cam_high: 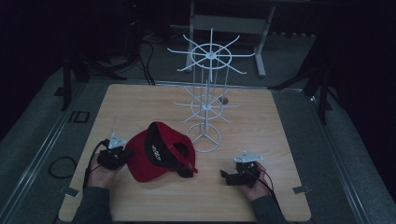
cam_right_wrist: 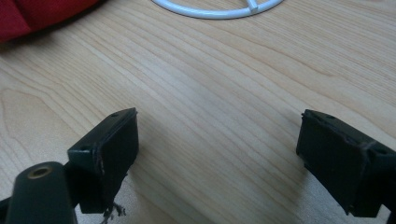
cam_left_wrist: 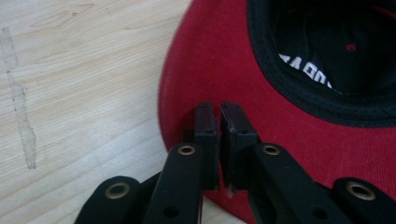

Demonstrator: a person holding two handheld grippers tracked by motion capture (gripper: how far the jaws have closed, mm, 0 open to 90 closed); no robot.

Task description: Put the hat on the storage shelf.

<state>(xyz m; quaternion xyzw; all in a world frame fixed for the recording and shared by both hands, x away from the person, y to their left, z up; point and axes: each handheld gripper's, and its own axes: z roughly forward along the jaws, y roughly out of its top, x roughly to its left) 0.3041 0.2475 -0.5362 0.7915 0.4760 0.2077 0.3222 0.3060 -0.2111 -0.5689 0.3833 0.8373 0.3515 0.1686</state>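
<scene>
In the left gripper view the two black jaws stand almost together at lower centre, a thin slit between their pads, and nothing is caught in that slit. The left gripper (cam_left_wrist: 218,109) has its tips over the edge of the brim of the red cap (cam_left_wrist: 219,60), which spreads across the upper right of that frame with its black lining and white lettering facing up. To the left of the brim lies bare wooden table (cam_left_wrist: 79,74) with a pale smear down it.

In the right gripper view the jaws are spread wide, one at lower left and one at lower right, with only bare wood grain between them. The right gripper (cam_right_wrist: 217,140) holds nothing. Beyond it, at the top of that frame, curves the white ring foot of the wire rack (cam_right_wrist: 219,10), and a corner of red cap shows at upper left.

From the high view the cap (cam_high: 156,156) lies upside down, left of centre on the table, just beside the rack's (cam_high: 208,100) foot. The left gripper (cam_high: 126,153) sits against the cap's left side; the right gripper (cam_high: 224,176) rests at lower right, well apart from it.
</scene>
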